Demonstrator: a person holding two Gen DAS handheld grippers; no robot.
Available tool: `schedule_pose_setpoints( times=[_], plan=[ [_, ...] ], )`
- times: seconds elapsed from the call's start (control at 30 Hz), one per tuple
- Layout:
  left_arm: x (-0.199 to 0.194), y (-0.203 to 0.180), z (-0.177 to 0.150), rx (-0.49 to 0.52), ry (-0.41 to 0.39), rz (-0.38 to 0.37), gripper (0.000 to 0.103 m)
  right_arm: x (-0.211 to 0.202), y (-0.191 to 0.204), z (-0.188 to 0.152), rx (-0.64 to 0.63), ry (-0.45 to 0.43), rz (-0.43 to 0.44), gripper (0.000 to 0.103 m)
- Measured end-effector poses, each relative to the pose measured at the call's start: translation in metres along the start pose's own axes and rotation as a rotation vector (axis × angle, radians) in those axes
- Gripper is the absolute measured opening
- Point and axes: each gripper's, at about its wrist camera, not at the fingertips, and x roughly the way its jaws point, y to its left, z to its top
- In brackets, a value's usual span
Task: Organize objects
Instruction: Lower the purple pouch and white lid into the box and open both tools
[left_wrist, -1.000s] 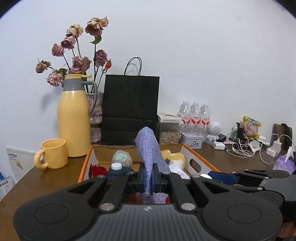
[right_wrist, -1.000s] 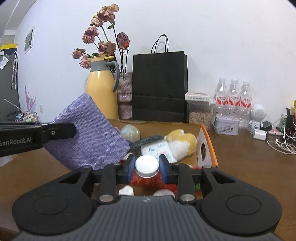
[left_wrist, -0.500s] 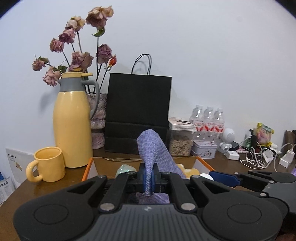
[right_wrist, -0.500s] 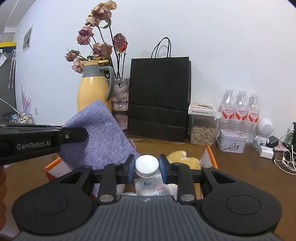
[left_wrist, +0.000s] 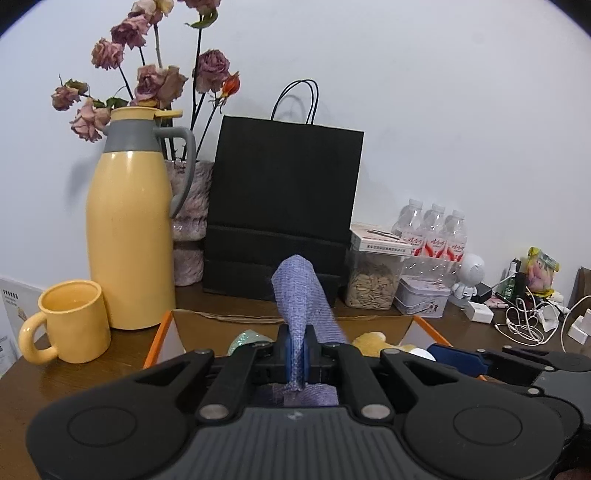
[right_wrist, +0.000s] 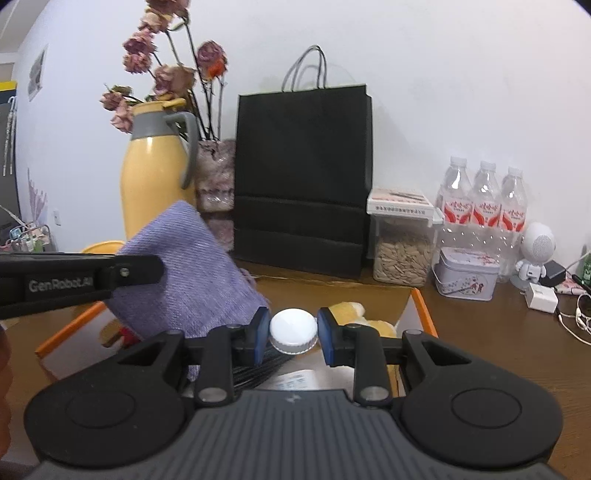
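My left gripper (left_wrist: 296, 360) is shut on a purple woven cloth (left_wrist: 303, 299) that stands up between its blue pads; in the right wrist view the cloth (right_wrist: 184, 273) hangs at the left beside the left gripper's arm. My right gripper (right_wrist: 293, 334) is shut on a bottle with a white cap (right_wrist: 293, 328); the bottle's body is hidden below the jaws. Both are held above an open orange-edged cardboard box (right_wrist: 424, 310) that holds a yellow plush toy (right_wrist: 351, 312), a pale green bundle (left_wrist: 247, 338) and other items.
Along the wall stand a yellow thermos jug (left_wrist: 129, 229), a yellow mug (left_wrist: 70, 321), a vase of dried roses (left_wrist: 188, 229), a black paper bag (left_wrist: 284, 206), a seed jar (left_wrist: 373, 280), a tin (left_wrist: 421, 301), water bottles (left_wrist: 432, 232) and tangled cables (left_wrist: 524, 317).
Both grippers have moved forward toward the wall with cloth and bottle still held; the jug, bag and bottles loom larger, and the box contents have slipped lower and partly out of sight.
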Motion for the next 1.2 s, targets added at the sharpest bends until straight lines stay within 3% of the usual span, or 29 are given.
schedule_pose_setpoints(
  times=[0.1, 0.17, 0.23, 0.27, 0.33, 0.37, 0.4, 0.43, 0.53, 1.2],
  plan=[
    [0.008, 0.0, -0.002, 0.024, 0.002, 0.027, 0.008, 0.007, -0.004, -0.002, 0.003, 0.019, -0.008, 0.029],
    [0.012, -0.001, -0.005, 0.046, 0.01, 0.048, 0.016, 0.011, -0.006, -0.003, 0.009, 0.038, -0.014, 0.034],
    [0.016, -0.002, -0.007, 0.072, 0.02, 0.082, 0.039, 0.013, -0.008, -0.005, 0.014, 0.057, -0.028, 0.069],
    [0.017, -0.002, -0.008, 0.087, 0.022, 0.094, 0.056, 0.013, -0.008, -0.006, 0.012, 0.056, -0.038, 0.076],
    [0.016, 0.0, -0.009, 0.096, 0.011, 0.107, 0.071, 0.011, -0.007, -0.007, -0.008, 0.056, -0.041, 0.086],
    [0.017, 0.002, -0.009, 0.097, 0.01, 0.115, 0.085, 0.011, -0.006, -0.007, -0.018, 0.058, -0.039, 0.09],
    [0.017, 0.003, -0.009, 0.093, 0.007, 0.126, 0.098, 0.011, -0.005, -0.007, -0.022, 0.057, -0.041, 0.101],
    [0.017, 0.004, -0.01, 0.088, -0.004, 0.138, 0.101, 0.011, -0.004, -0.008, -0.026, 0.053, -0.047, 0.103],
    [0.017, 0.006, -0.011, 0.076, -0.021, 0.162, 0.103, 0.011, -0.003, -0.008, -0.035, 0.056, -0.056, 0.103],
    [0.006, 0.004, -0.021, 0.043, -0.039, 0.144, 0.103, -0.007, -0.006, -0.009, -0.043, 0.012, -0.058, 0.103]
  ],
)
